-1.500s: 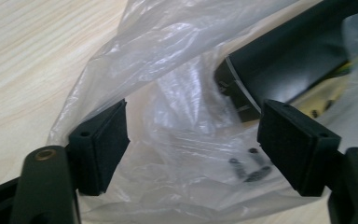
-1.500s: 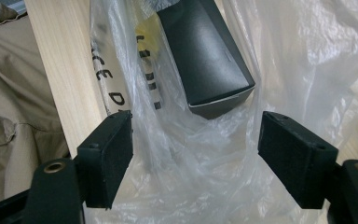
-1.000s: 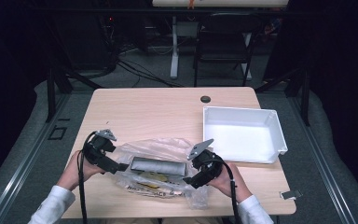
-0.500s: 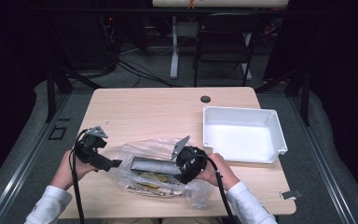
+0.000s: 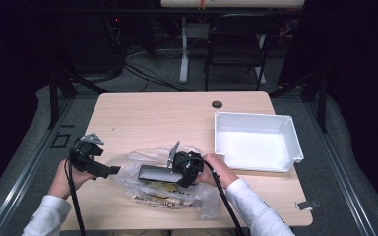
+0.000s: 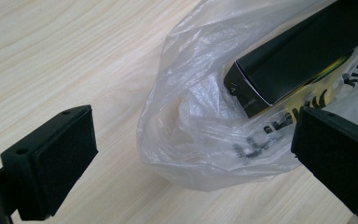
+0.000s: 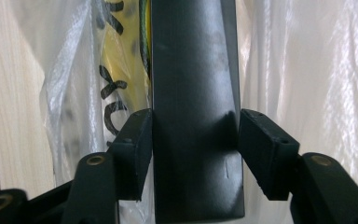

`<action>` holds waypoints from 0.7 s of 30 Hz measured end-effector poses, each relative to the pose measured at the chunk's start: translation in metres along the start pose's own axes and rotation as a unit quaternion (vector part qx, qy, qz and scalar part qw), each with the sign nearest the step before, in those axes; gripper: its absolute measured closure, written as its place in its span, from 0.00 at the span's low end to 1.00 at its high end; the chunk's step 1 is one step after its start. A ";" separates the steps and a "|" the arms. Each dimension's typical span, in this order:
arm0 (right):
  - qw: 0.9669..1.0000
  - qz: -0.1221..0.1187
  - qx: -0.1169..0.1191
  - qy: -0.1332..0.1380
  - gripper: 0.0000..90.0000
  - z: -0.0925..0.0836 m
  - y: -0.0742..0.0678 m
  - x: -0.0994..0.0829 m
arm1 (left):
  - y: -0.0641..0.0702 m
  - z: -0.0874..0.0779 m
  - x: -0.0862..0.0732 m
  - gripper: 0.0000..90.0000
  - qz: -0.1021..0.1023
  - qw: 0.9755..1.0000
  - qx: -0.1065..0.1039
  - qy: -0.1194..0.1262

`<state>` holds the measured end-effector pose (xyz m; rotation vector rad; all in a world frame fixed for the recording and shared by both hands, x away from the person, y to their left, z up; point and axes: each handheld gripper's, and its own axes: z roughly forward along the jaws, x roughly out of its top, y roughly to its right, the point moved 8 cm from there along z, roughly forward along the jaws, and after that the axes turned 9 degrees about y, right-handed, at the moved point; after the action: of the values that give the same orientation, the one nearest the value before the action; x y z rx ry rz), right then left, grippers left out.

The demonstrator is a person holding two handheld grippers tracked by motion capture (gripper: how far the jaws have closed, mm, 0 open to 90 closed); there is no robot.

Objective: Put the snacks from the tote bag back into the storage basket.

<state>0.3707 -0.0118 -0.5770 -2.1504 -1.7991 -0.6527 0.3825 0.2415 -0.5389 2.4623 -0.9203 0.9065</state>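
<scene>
Nearby, white tray [image 5: 295,147], clear bag [image 5: 128,169] around black box [image 5: 153,173].

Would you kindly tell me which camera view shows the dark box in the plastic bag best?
The left gripper view: the dark box shows its corner and two faces. The right gripper view has one face between the jaws. The high view shows it small.

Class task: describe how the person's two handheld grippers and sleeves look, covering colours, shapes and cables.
Both the left gripper and the right gripper are black, each topped by a grey three-cornered plate and trailing a black cable. Their jaws end in blocky black pads with a rough face. The person wears white long sleeves.
</scene>
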 end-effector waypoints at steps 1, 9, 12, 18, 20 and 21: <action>1.000 -0.001 -0.001 -0.001 0.50 0.001 0.001 0.001 | -0.001 0.001 0.000 0.00 0.000 1.000 0.002 0.001; 1.000 -0.006 0.000 -0.012 0.45 0.008 0.005 0.008 | 0.001 0.005 -0.003 0.00 -0.002 1.000 -0.005 -0.008; 0.999 -0.016 0.002 -0.032 0.44 0.013 0.005 0.007 | 0.000 0.007 -0.004 0.00 -0.002 1.000 -0.007 -0.012; 0.996 -0.039 0.004 -0.074 0.43 0.022 0.005 0.007 | -0.005 0.009 -0.010 0.00 -0.012 1.000 -0.008 -0.015; 0.995 -0.042 0.006 -0.086 0.44 0.027 0.004 0.006 | -0.007 0.009 -0.012 0.00 -0.013 1.000 -0.005 -0.014; 0.995 -0.044 0.006 -0.089 0.44 0.028 0.004 0.006 | -0.008 0.009 -0.013 0.00 -0.018 1.000 -0.005 -0.012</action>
<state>0.3804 0.0058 -0.5973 -2.1919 -1.9922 -0.4812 0.3847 0.2479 -0.5551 2.4783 -0.8831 0.8596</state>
